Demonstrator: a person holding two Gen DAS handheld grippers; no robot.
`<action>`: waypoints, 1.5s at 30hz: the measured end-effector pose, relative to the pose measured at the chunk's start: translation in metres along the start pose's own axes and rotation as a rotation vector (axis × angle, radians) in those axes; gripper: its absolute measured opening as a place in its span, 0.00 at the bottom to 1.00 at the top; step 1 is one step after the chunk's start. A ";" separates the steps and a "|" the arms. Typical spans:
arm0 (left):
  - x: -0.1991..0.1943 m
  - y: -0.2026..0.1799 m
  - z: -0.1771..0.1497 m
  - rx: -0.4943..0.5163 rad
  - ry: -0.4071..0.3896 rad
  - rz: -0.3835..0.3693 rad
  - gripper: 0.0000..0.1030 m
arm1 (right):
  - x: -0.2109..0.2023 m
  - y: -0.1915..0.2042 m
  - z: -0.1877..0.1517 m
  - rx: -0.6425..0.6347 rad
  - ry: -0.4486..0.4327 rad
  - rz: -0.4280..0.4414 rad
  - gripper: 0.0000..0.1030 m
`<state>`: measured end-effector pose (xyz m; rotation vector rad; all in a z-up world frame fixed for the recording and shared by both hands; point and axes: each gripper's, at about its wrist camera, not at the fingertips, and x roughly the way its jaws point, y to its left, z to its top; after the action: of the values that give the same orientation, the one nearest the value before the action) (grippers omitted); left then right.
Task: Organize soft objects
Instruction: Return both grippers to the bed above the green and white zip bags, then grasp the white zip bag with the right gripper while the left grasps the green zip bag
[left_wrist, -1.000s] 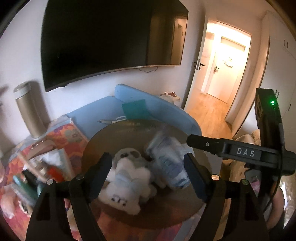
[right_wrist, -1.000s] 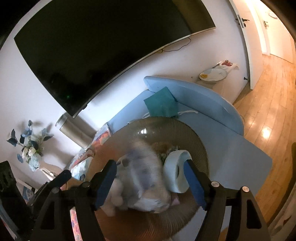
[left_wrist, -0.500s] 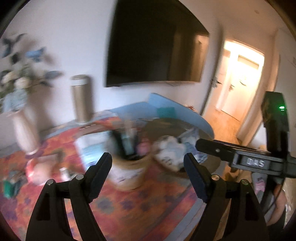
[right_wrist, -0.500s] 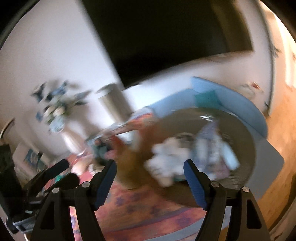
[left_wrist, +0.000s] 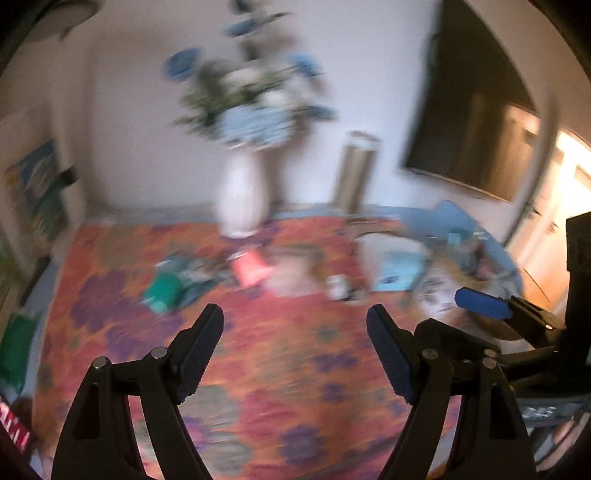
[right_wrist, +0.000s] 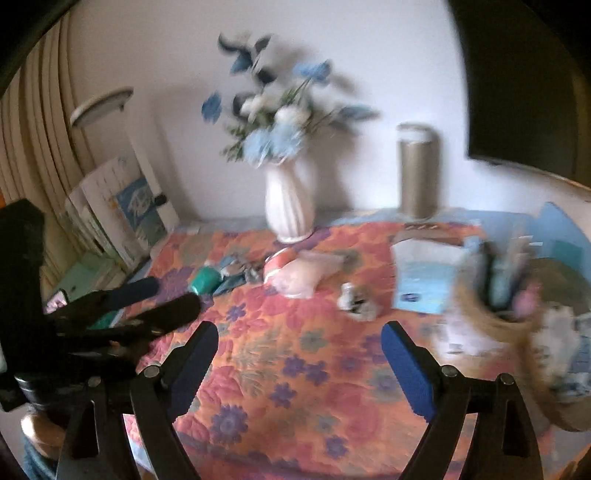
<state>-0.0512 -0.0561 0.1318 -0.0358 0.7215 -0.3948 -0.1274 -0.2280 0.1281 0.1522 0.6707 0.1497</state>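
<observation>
Both tools empty above the floral surface.
Left tool (left_wrist: 295, 332) gapes; right tool (right_wrist: 299, 347) is opening, nothing between, ready for soft items.

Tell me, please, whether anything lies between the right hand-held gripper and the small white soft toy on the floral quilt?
Nothing visible does: only bare floral quilt lies between the right hand-held gripper, jaws opening and empty, and the small white toy.

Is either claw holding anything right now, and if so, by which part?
Nothing is held. The left claw is open and empty; the right claw's jaws are opening with only the floral quilt beyond them.
</observation>
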 end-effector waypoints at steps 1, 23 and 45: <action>0.004 0.011 -0.002 -0.007 0.007 0.027 0.76 | 0.017 0.007 -0.001 -0.011 0.012 0.006 0.86; 0.075 0.109 -0.065 -0.156 0.150 0.173 0.76 | 0.139 -0.019 -0.038 0.139 0.185 -0.019 0.91; 0.151 0.128 0.009 -0.039 0.211 0.164 0.74 | 0.219 -0.014 0.039 0.151 0.204 -0.133 0.91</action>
<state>0.1016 0.0068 0.0212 0.0287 0.9340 -0.2291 0.0676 -0.2040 0.0231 0.2386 0.8935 -0.0140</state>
